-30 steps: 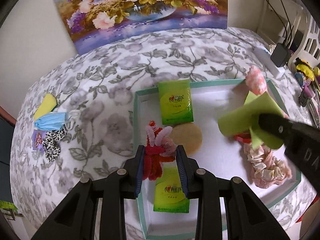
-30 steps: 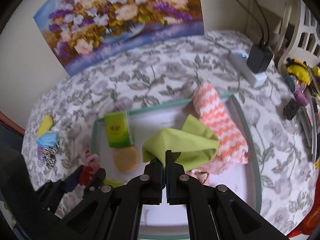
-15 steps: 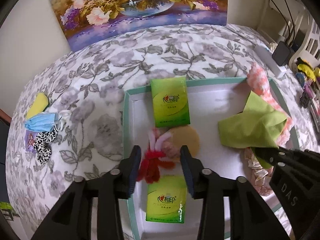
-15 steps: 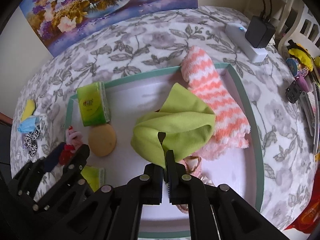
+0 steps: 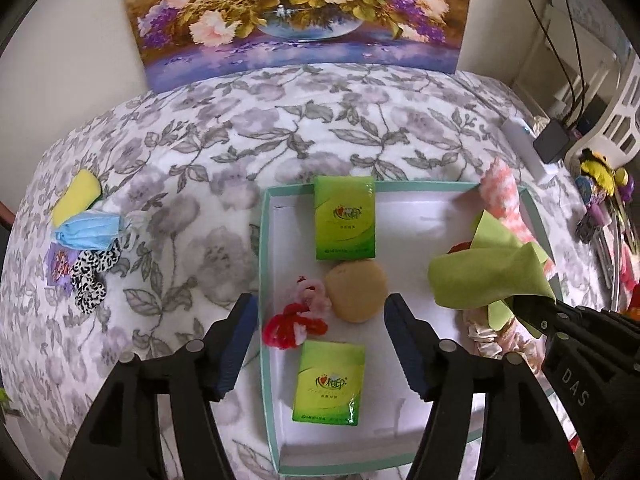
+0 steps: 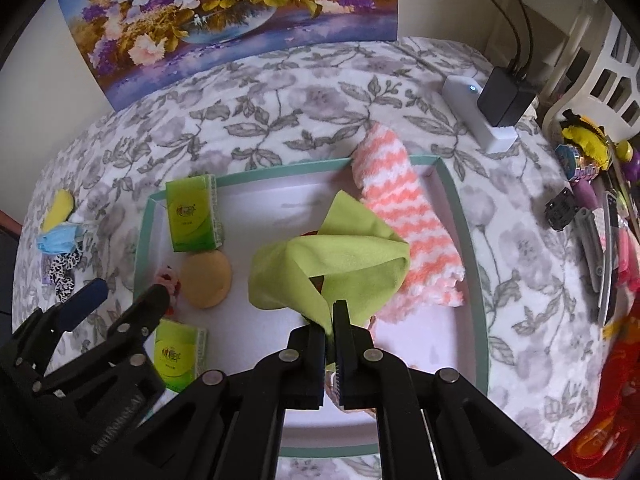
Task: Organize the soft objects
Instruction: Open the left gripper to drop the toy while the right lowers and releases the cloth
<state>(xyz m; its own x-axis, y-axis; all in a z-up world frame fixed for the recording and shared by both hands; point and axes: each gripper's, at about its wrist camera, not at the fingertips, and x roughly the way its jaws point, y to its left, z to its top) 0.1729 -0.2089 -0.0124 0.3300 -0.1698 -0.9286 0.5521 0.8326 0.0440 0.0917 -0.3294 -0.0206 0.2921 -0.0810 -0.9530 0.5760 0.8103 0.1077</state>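
A teal-rimmed white tray (image 5: 264,264) (image 6: 464,216) lies on the floral blanket. In it are two green tissue packs (image 5: 345,218) (image 5: 329,383), a tan round sponge (image 5: 356,291), a red and pink fuzzy toy (image 5: 298,317) and a pink-and-white striped sock (image 6: 404,220). My left gripper (image 5: 318,308) hovers over the fuzzy toy, its jaws opening, pads clear of the toy. My right gripper (image 6: 331,312) is shut on a lime green cloth (image 6: 332,268) (image 5: 490,276), held above the tray beside the sock.
Left of the tray lie a yellow sponge (image 5: 78,196), a blue face mask (image 5: 90,232) and a black-and-white scrunchie (image 5: 90,276). A white power strip with a black plug (image 6: 490,116) and clutter sit at the right. A flower painting (image 5: 296,12) leans at the back.
My left gripper's jaws have spread apart and let go of the red and pink fuzzy toy, which now lies in the tray. The right gripper has lowered the green cloth slightly.
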